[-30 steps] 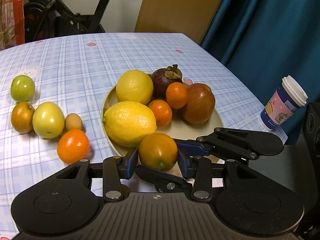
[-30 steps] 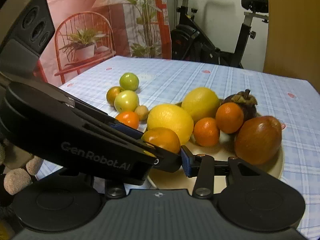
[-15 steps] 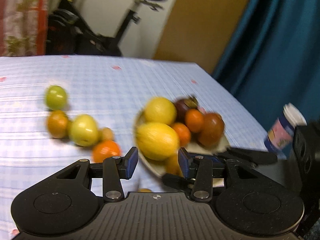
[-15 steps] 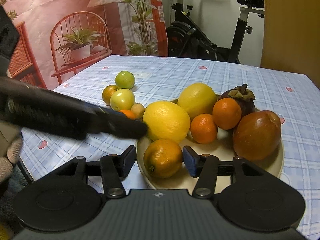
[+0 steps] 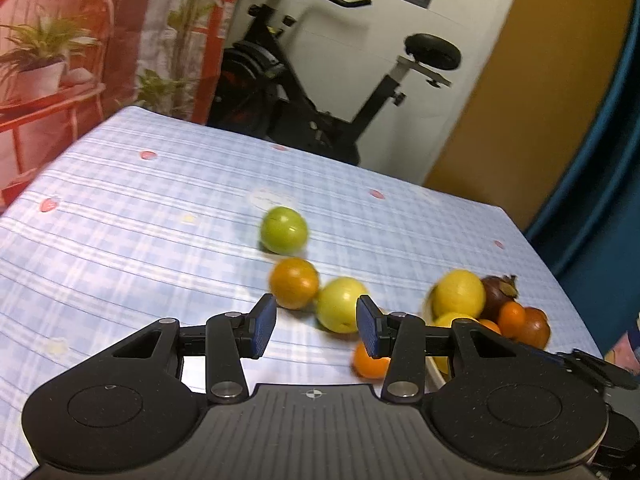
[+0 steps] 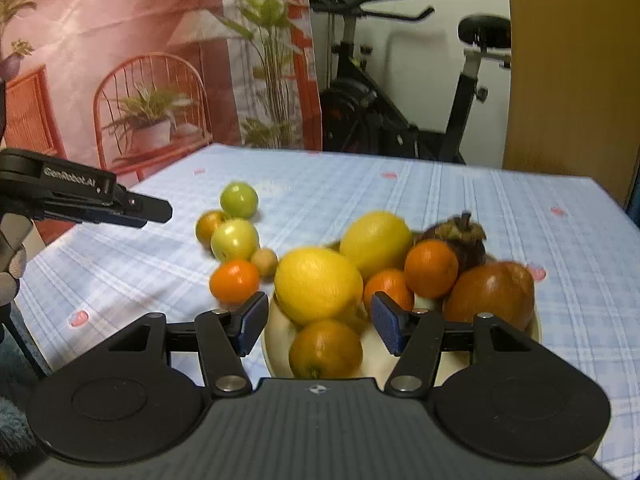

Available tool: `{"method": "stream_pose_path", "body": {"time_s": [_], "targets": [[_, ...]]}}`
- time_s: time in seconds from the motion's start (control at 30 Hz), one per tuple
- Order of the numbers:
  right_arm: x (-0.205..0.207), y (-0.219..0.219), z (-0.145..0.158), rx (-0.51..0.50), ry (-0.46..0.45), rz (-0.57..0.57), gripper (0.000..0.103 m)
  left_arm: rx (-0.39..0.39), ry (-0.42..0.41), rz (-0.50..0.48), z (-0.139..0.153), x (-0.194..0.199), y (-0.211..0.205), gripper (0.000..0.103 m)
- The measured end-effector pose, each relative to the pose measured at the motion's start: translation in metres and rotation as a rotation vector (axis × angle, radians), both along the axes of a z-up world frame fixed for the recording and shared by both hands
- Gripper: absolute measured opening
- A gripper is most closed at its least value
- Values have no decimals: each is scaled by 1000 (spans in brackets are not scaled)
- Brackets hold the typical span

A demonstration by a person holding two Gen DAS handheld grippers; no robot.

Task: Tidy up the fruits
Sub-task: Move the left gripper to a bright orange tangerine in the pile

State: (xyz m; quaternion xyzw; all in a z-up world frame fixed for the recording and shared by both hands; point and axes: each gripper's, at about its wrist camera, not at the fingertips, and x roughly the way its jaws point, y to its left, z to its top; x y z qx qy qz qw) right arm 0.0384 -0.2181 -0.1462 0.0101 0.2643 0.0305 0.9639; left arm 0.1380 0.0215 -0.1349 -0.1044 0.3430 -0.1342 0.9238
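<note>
The right gripper [image 6: 318, 322] is seen with jaws that have just been opening; the dull orange fruit [image 6: 325, 349] lies released between them at the plate's [image 6: 276, 336] near edge. It should be withdrawn straight back, so the smooth round fruit is not rolled. The left gripper [image 5: 316, 330] is partly open and empty, aimed at the waxy yellow-green fruit [image 5: 341, 309]. Beyond lie an orange-brown fruit [image 5: 294, 282] and a glossy green fruit [image 5: 284, 230] on the checked tablecloth [image 5: 140, 220].

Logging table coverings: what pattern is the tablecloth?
Pale blue and white plaid tablecloth with small pink spots, clearest in the right wrist view.
</note>
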Motion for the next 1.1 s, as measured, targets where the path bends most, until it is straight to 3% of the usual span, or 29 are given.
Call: {"method": "stream_pose_path", "body": {"time_s": [0.1,0.23,0.33,0.63,0.93,1.1], "targets": [[-2,4,5,-7,-42,18,60,33,-9,16,2,3,4,47],[1,11,7,-22,-59,58,60,62,-37,29,8,6,8,60],[7,22,9,-53,-66,113,60,71,-67,19,15,10,7,60],[55,74,-12,-191,31,284,58,77,-70,-5,8,10,3,59],[88,89,-33,-293,106,276,61,15,-26,2,-5,12,16,58],[97,89,-39,-282,123,254,61,-13,-6,-7,-10,13,18,58]]}}
